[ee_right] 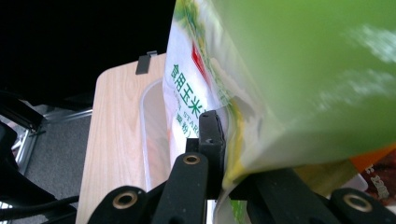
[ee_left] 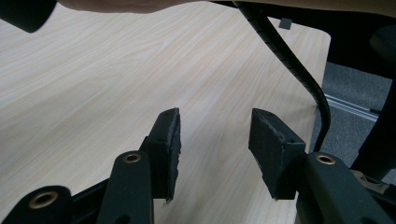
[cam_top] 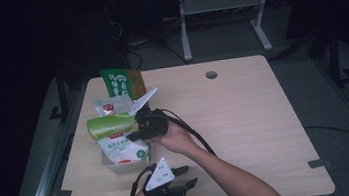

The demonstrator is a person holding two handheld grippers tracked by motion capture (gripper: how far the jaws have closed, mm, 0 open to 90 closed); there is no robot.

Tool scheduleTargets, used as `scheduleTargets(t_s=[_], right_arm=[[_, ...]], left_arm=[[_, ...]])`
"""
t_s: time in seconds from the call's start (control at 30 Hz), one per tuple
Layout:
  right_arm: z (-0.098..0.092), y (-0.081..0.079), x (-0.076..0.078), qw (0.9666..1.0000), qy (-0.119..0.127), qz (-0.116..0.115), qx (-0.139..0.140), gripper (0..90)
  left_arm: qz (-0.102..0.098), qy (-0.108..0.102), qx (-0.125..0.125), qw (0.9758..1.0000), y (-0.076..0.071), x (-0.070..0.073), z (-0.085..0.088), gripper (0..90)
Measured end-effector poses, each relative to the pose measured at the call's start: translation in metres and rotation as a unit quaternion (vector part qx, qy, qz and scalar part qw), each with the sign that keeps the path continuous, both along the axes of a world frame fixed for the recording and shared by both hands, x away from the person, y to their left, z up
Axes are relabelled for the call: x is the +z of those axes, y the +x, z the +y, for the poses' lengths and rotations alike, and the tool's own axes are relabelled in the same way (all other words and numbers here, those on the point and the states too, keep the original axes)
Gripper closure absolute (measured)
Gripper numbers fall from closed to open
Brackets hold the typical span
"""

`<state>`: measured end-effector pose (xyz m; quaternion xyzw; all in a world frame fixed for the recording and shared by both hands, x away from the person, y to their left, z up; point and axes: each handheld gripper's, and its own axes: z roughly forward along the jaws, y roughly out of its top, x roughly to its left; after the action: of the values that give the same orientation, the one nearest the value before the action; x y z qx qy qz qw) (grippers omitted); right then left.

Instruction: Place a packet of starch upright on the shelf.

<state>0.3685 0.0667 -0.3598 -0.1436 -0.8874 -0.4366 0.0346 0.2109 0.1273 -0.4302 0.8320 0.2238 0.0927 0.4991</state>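
The right gripper (cam_top: 138, 125) is clamped on the edge of a green-and-white starch pouch (cam_top: 116, 135) — in the right gripper view the pouch's thin seam (ee_right: 229, 154) is pinched flat between its two black jaws, and the green face of the pouch fills the space above and to the right of them. Just left of those jaws stands the clear wall of a plastic container (ee_right: 149, 135), with the pouch partly inside it. Beyond that gripper, farther up the wooden table (cam_top: 245, 114), stand a small white packet (cam_top: 110, 106) and a dark green bag (cam_top: 120, 82). The left gripper (cam_top: 184, 176) sits near the table's front edge, well apart from the pouch — its jaws stand apart over bare wood, nothing between them.
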Motion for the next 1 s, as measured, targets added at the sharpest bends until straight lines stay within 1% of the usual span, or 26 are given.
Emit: scheduleTargets(t_s=[0.13,0.17,0.3,0.33,0.37,0.4,0.43,0.47,0.5,0.53,0.6,0.83,0.97,1.0], right_arm=[[-0.003,0.000,-0.004,1.0000,-0.008,0.002,-0.001,87.5],[-0.004,0.000,-0.005,1.0000,-0.006,0.004,-0.001,87.2],[-0.006,0.000,-0.004,0.9999,-0.008,0.006,-0.003,83.3],[-0.009,0.001,-0.003,1.0000,-0.005,0.004,-0.004,81.0],[-0.009,0.001,-0.003,1.0000,-0.005,0.004,-0.004,81.0],[-0.012,0.001,0.000,0.9999,0.006,0.008,-0.008,79.5],[-0.012,0.001,0.000,0.9999,0.006,0.008,-0.008,79.5],[-0.014,0.002,0.001,0.9998,0.013,0.012,-0.008,79.2],[-0.016,0.002,0.002,0.9998,0.013,0.010,-0.007,79.1],[-0.017,0.001,0.002,0.9998,0.013,0.011,-0.008,79.3],[-0.018,0.000,0.003,0.9999,0.011,0.005,-0.005,80.2],[-0.017,-0.002,0.001,1.0000,0.006,0.004,0.000,83.0],[-0.019,-0.002,0.000,0.9999,0.008,0.010,-0.001,81.3],[-0.021,-0.002,-0.001,0.9998,0.014,0.011,0.001,79.6]], left_arm=[[-0.003,0.004,-0.002,1.0000,0.000,0.000,0.000,53.0],[-0.002,0.004,-0.001,1.0000,0.000,0.000,0.000,53.0],[0.000,0.004,0.000,1.0000,0.000,-0.001,-0.001,52.9],[-0.001,0.005,0.001,1.0000,0.000,-0.001,-0.001,52.8],[-0.001,0.005,0.001,1.0000,0.000,-0.001,-0.001,52.7],[0.000,0.004,0.002,1.0000,0.000,-0.001,0.000,52.6],[0.001,0.004,0.002,1.0000,0.000,-0.001,-0.001,52.6],[0.002,0.006,0.002,1.0000,0.001,-0.001,-0.001,52.6],[0.002,0.006,0.002,1.0000,0.001,-0.002,-0.001,52.5],[0.002,0.006,0.001,1.0000,0.001,-0.002,-0.001,52.5],[0.002,0.007,0.002,1.0000,0.001,-0.001,-0.001,52.5],[-0.001,0.008,0.005,1.0000,0.001,-0.001,-0.001,52.2],[-0.002,0.014,0.008,0.9999,0.002,-0.002,-0.001,51.1],[-0.001,0.015,0.010,0.9998,0.002,-0.003,-0.001,50.9]])
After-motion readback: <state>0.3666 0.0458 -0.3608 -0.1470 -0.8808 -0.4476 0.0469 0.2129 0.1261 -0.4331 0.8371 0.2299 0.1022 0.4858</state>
